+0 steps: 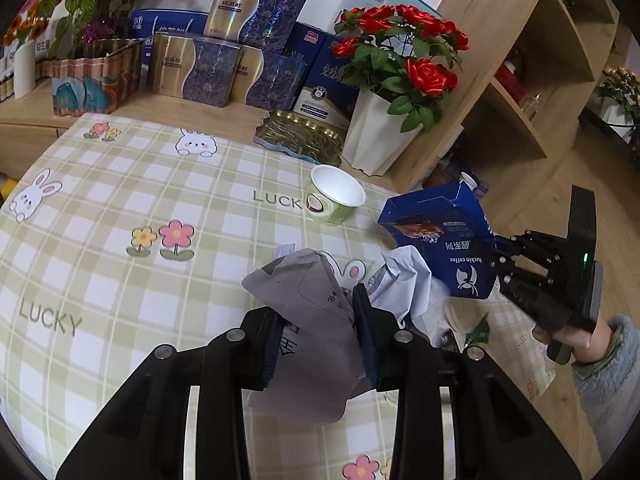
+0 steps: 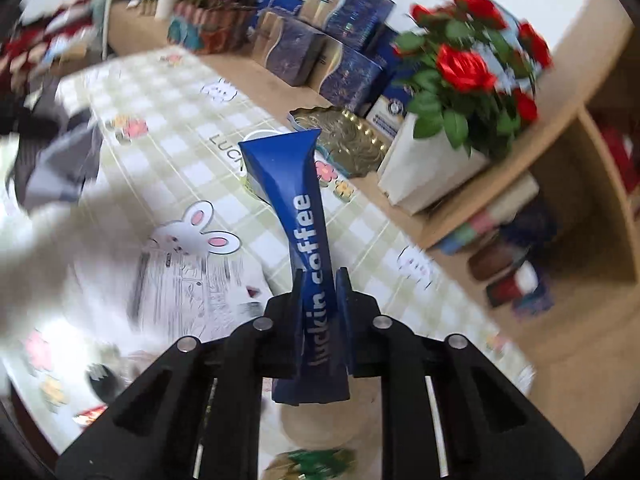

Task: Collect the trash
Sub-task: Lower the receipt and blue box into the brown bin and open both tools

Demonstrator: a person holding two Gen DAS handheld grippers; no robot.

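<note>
Both grippers had trash in them: the left gripper [image 1: 316, 336] had its fingers [image 1: 366, 332] clamped on a crumpled grey paper bag [image 1: 304, 312] held just above the checked bench [image 1: 120, 200], and the right gripper [image 2: 320, 320] had its fingers squeezed flat on a blue luckin coffee carton [image 2: 304, 208], lifted clear of the cloth. More crumpled white paper [image 1: 404, 284] lay on the bench between them, with a white paper cup [image 1: 336, 196] farther back near the potted red roses [image 1: 400, 60]
</note>
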